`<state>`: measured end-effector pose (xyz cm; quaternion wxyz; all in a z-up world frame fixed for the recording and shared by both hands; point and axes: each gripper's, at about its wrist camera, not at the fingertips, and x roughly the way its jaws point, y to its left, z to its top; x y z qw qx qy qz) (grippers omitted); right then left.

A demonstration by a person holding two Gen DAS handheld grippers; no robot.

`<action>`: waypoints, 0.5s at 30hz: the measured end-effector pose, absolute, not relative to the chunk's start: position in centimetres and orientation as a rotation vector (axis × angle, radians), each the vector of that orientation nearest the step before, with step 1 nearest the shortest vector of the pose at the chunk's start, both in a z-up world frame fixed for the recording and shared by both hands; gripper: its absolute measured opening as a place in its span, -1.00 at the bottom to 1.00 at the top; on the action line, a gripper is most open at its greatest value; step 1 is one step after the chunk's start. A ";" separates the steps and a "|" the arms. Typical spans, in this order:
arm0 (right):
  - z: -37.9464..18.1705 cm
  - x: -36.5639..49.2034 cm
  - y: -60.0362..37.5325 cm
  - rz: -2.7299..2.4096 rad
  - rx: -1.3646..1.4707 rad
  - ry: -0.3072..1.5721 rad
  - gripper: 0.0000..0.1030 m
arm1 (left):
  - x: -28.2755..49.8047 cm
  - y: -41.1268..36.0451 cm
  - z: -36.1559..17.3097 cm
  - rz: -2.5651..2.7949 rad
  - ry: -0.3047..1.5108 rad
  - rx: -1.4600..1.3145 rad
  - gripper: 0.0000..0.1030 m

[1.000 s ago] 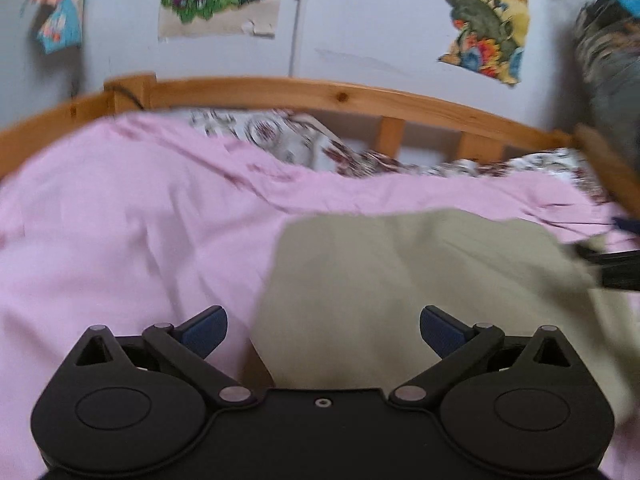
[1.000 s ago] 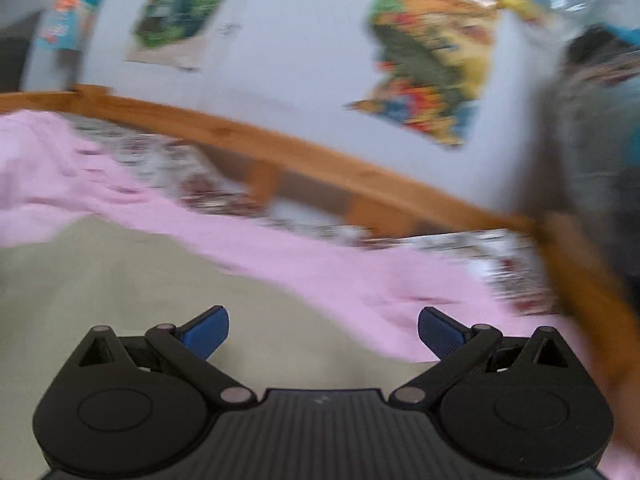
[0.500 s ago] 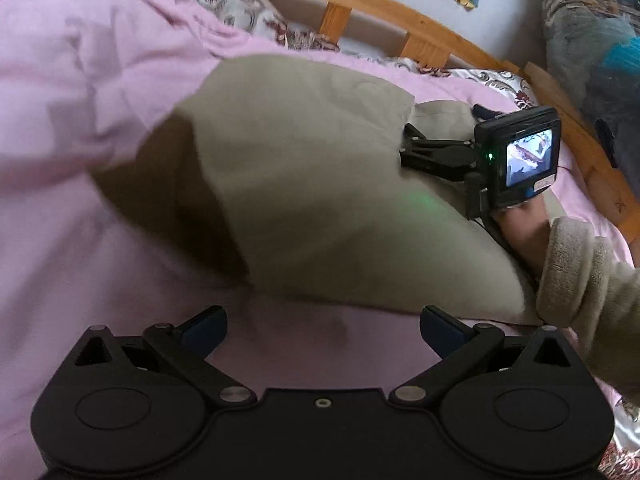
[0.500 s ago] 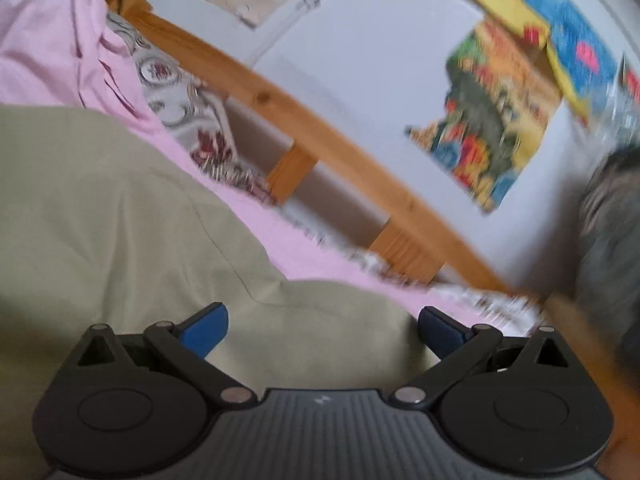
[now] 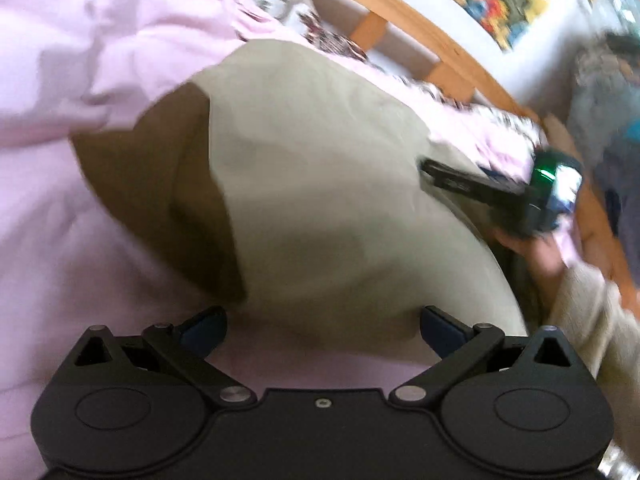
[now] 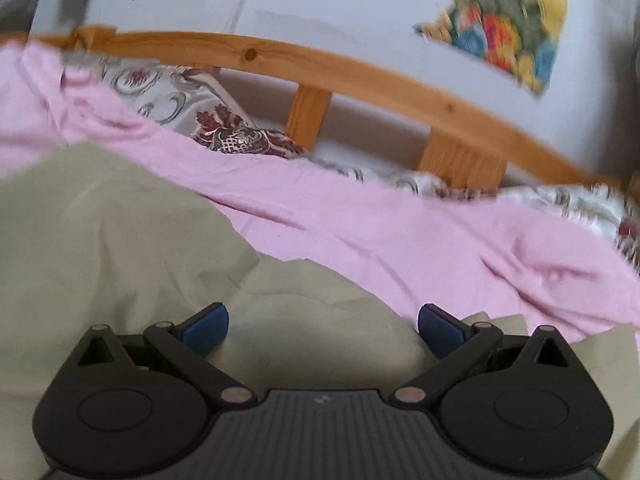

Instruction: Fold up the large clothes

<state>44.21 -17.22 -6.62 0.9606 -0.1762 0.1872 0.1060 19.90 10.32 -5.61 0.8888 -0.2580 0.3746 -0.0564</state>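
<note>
A large khaki-beige garment (image 5: pixel 320 184) lies folded over on a pink sheet (image 5: pixel 72 184) on the bed. Its left edge is doubled, showing a darker underside. My left gripper (image 5: pixel 322 326) is open and empty, at the garment's near edge. My right gripper (image 6: pixel 322 322) is open and empty, hovering over the garment (image 6: pixel 112 232) near its far edge. In the left wrist view the right gripper (image 5: pixel 436 172) reaches in from the right over the garment, held by a hand in a beige sleeve.
A wooden bed rail (image 6: pixel 320 64) runs along the far side, with a patterned floral cover (image 6: pixel 188 104) below it. Colourful posters (image 6: pixel 512 16) hang on the pale wall. A dark pile of clothes (image 5: pixel 604 92) stands at the right.
The left gripper has tilted down and closed in on the garment's near edge. The right gripper has swung level above the garment's far edge. Both stayed open.
</note>
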 end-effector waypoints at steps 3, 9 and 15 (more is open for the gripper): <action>-5.3 39.9 -17.3 0.153 -0.424 0.350 1.00 | 19.7 11.6 -5.7 -0.099 0.750 -0.597 0.99; -7.1 31.4 -16.6 0.178 -0.512 0.288 1.00 | 19.2 14.1 -5.3 0.023 0.686 -0.658 0.98; -11.0 31.3 -17.3 0.143 -0.384 0.271 1.00 | 19.6 17.4 -4.5 0.145 0.664 -0.654 0.50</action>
